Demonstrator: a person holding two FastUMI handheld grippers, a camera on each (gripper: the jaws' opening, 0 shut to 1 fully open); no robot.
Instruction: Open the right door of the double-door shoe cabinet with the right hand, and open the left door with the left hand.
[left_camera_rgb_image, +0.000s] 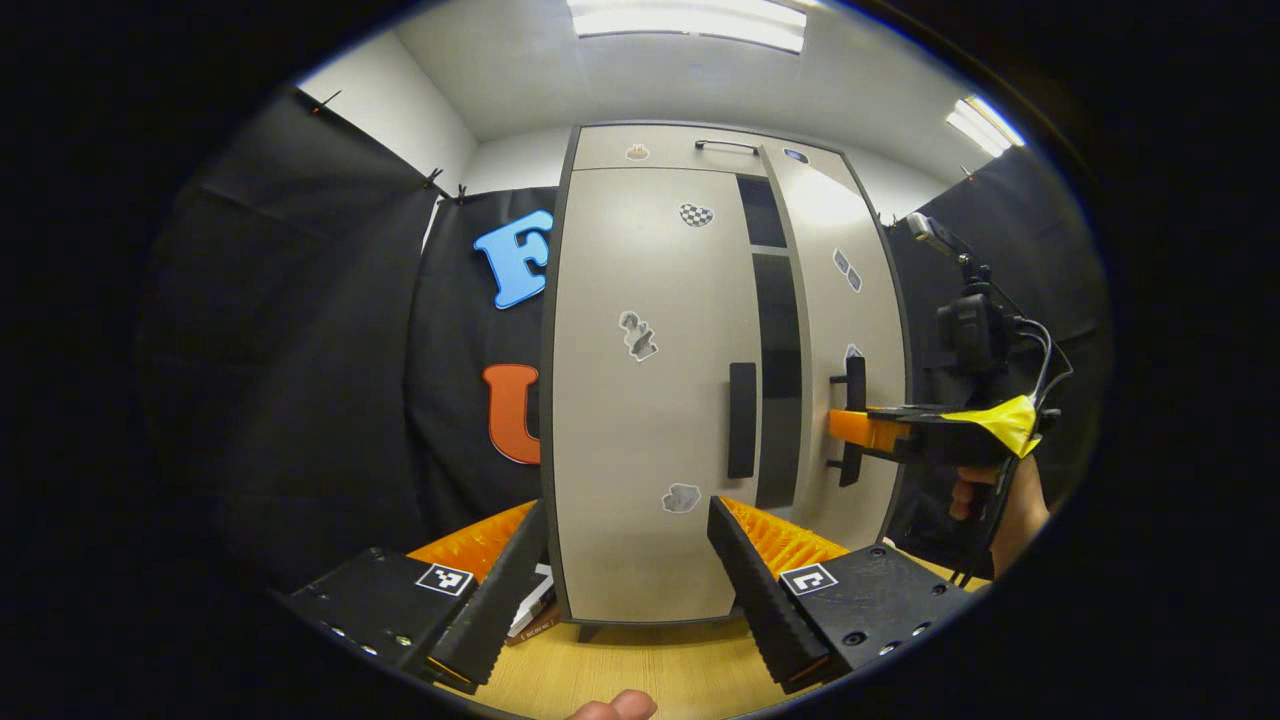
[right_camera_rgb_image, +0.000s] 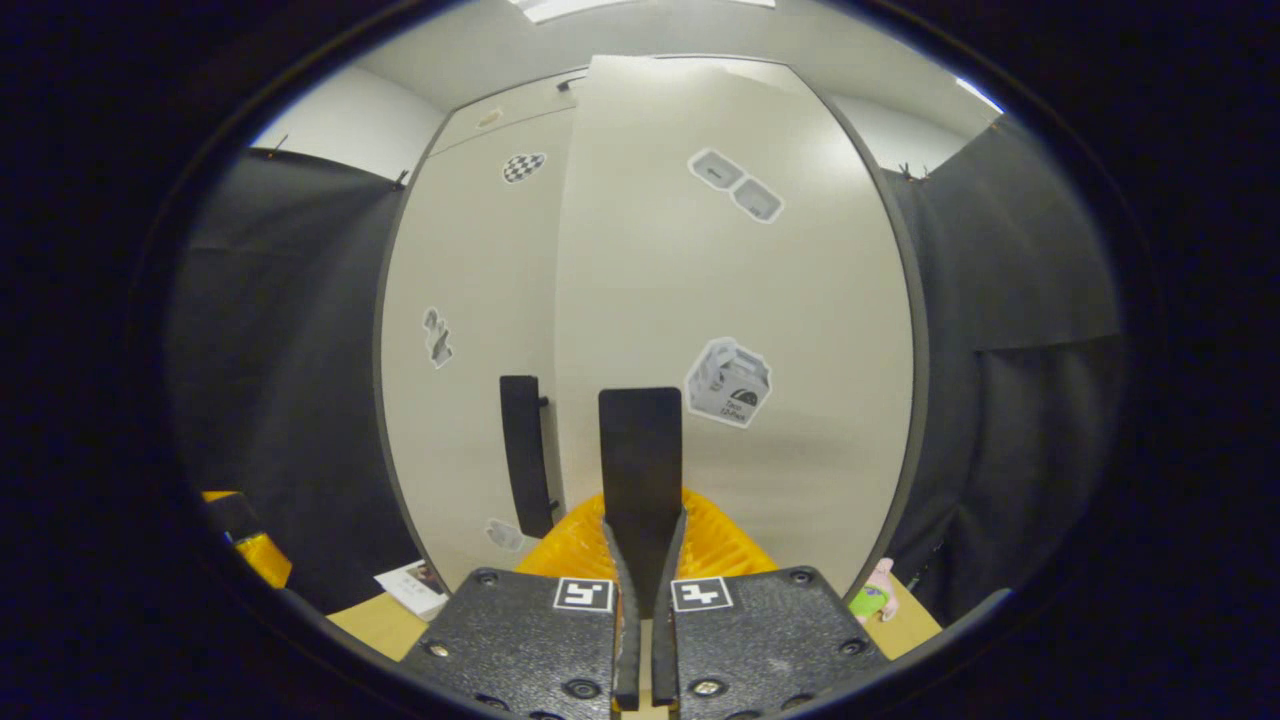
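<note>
right tool (right_camera_rgb_image: 640, 600) pinching the right door's handle (right_camera_rgb_image: 641, 470), right door (right_camera_rgb_image: 740, 300) swung ajar | left tool (left_camera_rgb_image: 625, 580) spread, free | left door handle (left_camera_rgb_image: 742, 420) upright, straight ahead, slightly right of its gap; left door (left_camera_rgb_image: 650, 400) closed

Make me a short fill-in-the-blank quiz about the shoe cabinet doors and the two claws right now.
1. The right claw is shut on the right door's ____.
2. The right door stands ajar, while the left door is ____.
3. The left claw is ____, short of the left handle.
4. The cabinet stands on a ____ table.

Missing words: handle; closed; open; wooden
</note>
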